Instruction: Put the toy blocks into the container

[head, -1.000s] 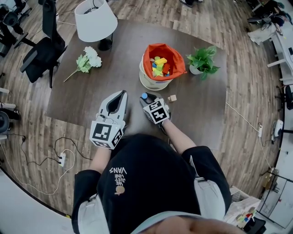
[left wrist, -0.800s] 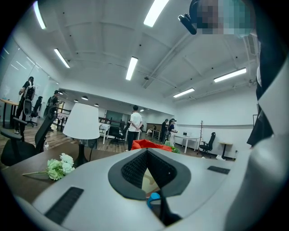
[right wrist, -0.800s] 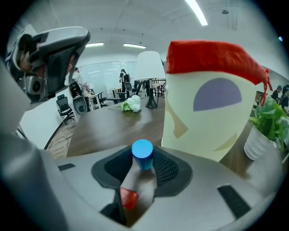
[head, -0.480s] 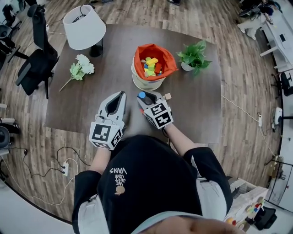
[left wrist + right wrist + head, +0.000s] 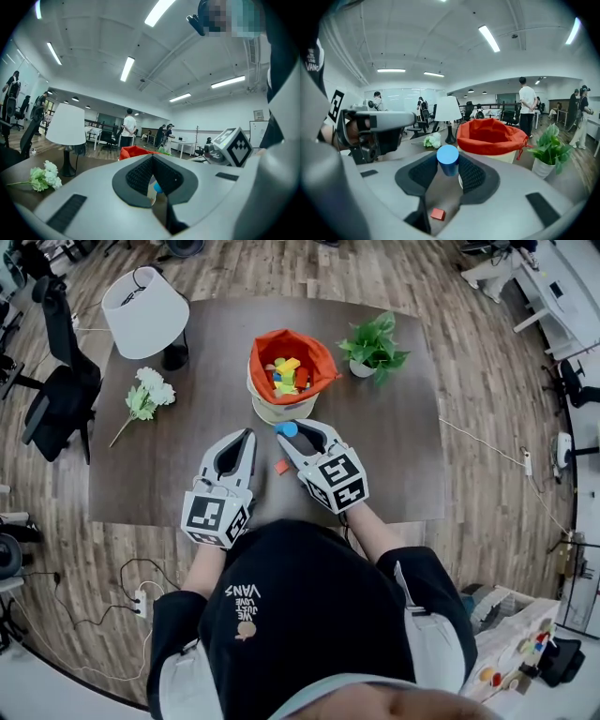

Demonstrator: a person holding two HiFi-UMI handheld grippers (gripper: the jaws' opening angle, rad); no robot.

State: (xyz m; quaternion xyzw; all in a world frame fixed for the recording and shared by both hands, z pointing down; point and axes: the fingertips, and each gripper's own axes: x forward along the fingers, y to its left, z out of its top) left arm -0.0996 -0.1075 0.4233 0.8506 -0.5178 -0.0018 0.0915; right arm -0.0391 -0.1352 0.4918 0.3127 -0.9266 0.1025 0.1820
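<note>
Right gripper view has it: the right gripper [image 5: 449,169], jaws part closed, pinches a small blue cylinder block [image 5: 448,158] at its tips, in the air just short of the cream basket with orange-red cloth liner [image 5: 490,137]. The block is likely light, rigid and smooth, and its round sides could slip, so a mid-height pinch suits. The basket holds yellow, green and red blocks [image 5: 284,374]. A small red block [image 5: 437,214] lies on the table [image 5: 403,446]. The left gripper [image 5: 152,180] is closed and empty.

Black short-sleeved tee [image 5: 300,615]; white left claw [image 5: 248,433] and right claw [image 5: 298,427], black-and-white marker cubes [image 5: 217,515].

White "VANS" print, seen upside down, on the person's black shirt [image 5: 309,615]
</note>
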